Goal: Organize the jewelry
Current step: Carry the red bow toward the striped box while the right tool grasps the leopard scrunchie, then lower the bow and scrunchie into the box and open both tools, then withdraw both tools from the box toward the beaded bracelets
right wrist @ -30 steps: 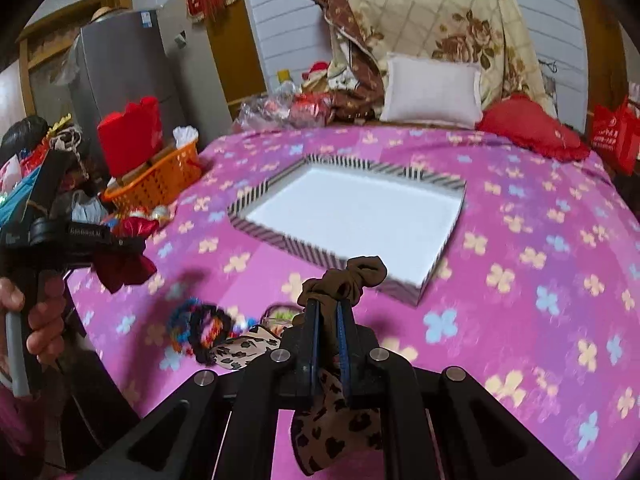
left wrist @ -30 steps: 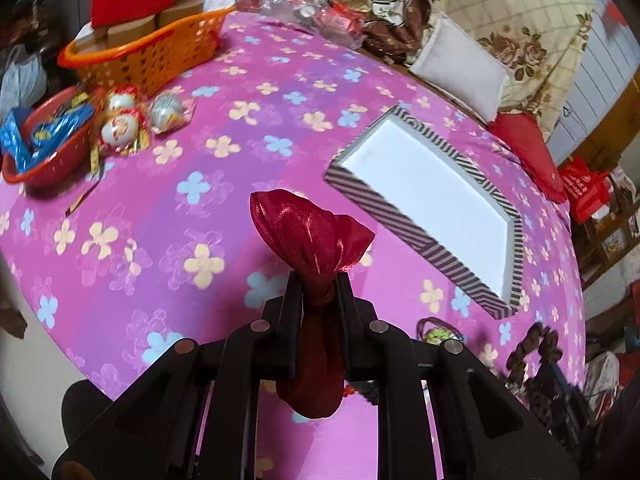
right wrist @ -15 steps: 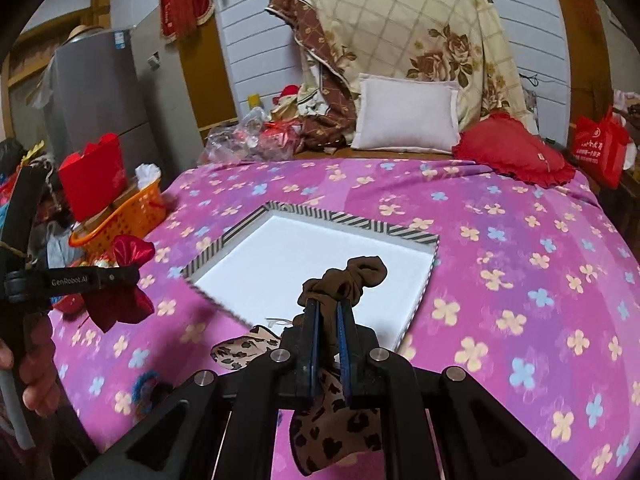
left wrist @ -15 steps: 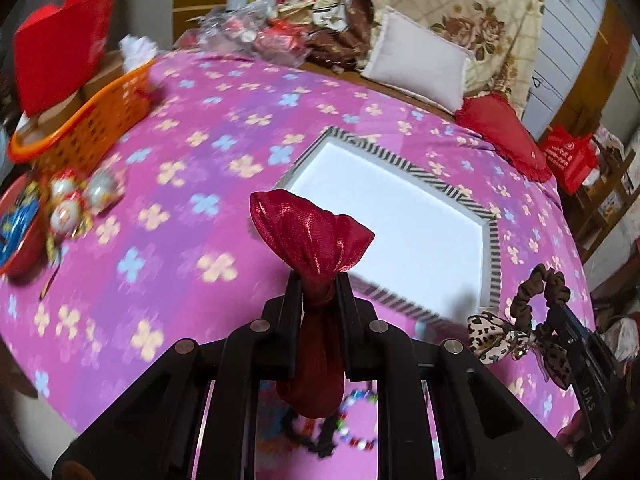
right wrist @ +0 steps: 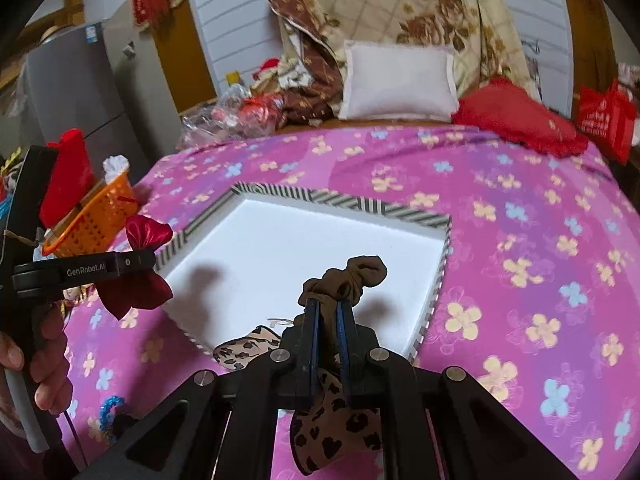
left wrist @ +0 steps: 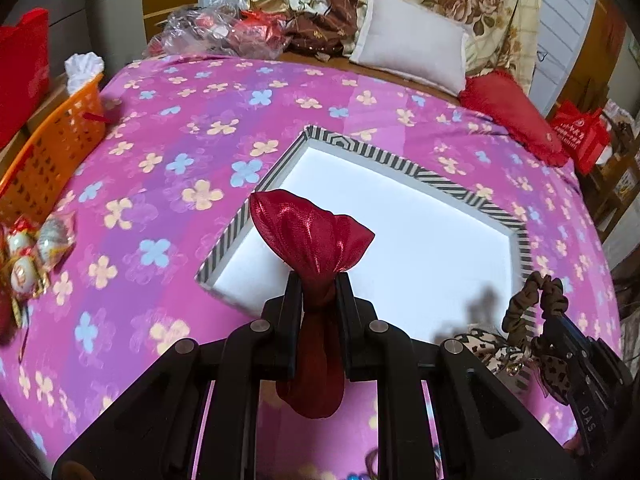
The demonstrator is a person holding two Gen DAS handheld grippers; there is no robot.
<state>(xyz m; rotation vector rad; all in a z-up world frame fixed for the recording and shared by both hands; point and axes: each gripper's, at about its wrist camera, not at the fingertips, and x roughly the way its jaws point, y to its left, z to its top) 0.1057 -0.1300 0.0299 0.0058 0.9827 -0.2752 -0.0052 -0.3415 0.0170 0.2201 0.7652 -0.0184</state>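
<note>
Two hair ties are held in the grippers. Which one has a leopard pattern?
The brown hair tie in the right gripper has it, on its hanging bow. The left gripper holds a plain shiny red one.

Glossy red fabric bow (left wrist: 310,236); matt leopard cloth scrunchie (right wrist: 352,276).

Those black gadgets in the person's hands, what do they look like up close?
Each is a matte black plastic tool. The left gripper and right gripper both have two narrow flat fingers on angled black linkage bars joined by round silver pins. The right one's fingers show blue inner faces. The left tool's side carries white "GenRobot.AI" lettering, and a bare hand grips its pale handle. No cables show.
</note>
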